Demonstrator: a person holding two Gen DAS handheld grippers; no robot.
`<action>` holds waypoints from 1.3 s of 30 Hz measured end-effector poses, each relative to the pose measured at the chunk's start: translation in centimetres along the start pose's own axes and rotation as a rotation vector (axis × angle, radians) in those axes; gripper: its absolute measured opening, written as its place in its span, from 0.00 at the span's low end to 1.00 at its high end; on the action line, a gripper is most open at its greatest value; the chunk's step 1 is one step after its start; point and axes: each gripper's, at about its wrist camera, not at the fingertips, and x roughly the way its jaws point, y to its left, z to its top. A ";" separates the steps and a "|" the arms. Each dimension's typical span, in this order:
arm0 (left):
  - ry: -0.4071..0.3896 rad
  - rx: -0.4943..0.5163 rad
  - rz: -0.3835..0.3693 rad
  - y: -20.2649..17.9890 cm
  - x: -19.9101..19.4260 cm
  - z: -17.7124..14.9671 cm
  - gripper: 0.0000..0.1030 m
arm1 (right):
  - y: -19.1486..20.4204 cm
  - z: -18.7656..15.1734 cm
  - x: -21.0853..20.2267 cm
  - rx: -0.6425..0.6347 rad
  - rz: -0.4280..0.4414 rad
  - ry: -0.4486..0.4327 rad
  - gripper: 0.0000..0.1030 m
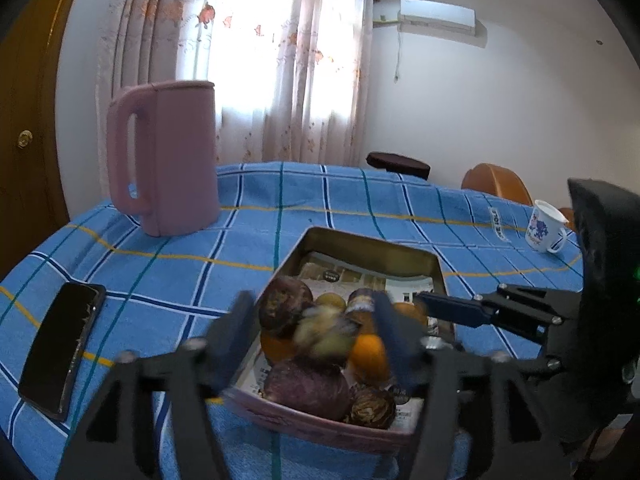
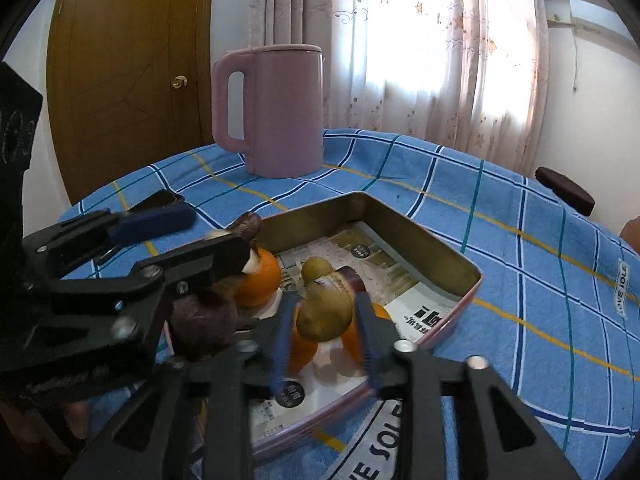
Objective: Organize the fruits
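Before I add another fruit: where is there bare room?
Free: the tin's far half, bare newspaper lining below its back wall, and open tablecloth between the pink jug and tin. Crowded: the tin's near end, piled fruit under both claws.

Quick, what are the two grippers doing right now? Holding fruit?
Left gripper: open, blurred yellow-green fruit between its fingers, not squeezed.
Right gripper: open around an olive-green oval fruit.

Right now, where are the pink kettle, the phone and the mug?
pink kettle (image 2: 286,112), right wrist view, middle of its body.
phone (image 1: 60,346), left wrist view, centre of its dark screen.
mug (image 1: 544,224), left wrist view, its patterned side.
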 end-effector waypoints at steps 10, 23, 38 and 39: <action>-0.068 -0.026 -0.006 0.5 -2.4 0.8 0.84 | -0.6 -0.4 -2.7 0.018 -0.065 -0.052 0.52; -0.097 -0.026 -0.020 -0.3 -3.5 1.1 0.95 | -2.6 -1.0 -6.9 0.087 -0.179 -0.128 0.53; -0.103 -0.001 -0.040 -1.7 -4.3 1.0 0.95 | -2.8 -1.5 -10.7 0.123 -0.204 -0.199 0.64; -0.103 0.000 -0.041 -1.8 -4.3 1.0 0.95 | -2.8 -1.6 -10.8 0.123 -0.206 -0.201 0.64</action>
